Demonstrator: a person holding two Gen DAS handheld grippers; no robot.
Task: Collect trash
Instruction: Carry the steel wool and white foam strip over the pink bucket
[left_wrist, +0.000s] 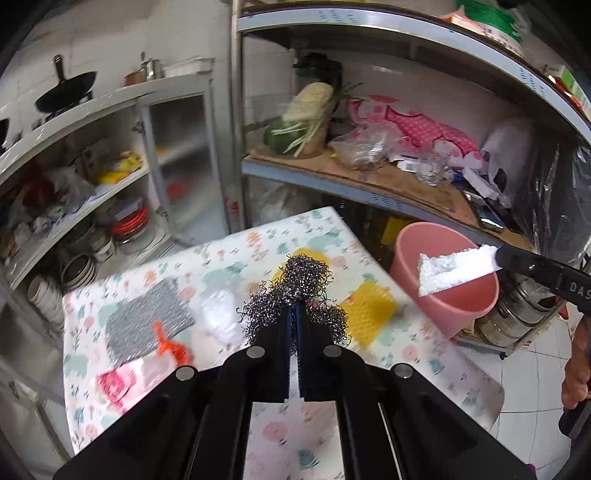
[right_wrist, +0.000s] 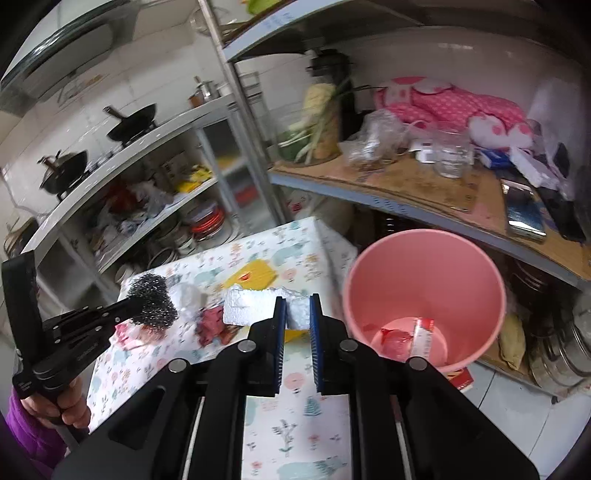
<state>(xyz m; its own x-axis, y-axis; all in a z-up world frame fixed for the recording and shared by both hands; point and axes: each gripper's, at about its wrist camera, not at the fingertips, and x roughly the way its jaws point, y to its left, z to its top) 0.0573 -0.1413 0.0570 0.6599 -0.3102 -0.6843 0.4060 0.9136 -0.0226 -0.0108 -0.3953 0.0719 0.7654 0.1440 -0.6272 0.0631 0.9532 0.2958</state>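
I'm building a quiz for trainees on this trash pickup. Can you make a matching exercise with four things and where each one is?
Things:
1. steel wool
2. foam piece
3. red wrapper
4. yellow cloth

Places:
A. lying on the table
B. in the right claw
C. inside the pink bucket
D. in the left claw

Pairs: 1-D, 2-B, 3-C, 4-A

Cluttered metal shelves (left_wrist: 369, 184) line white-tiled walls (left_wrist: 122, 37).
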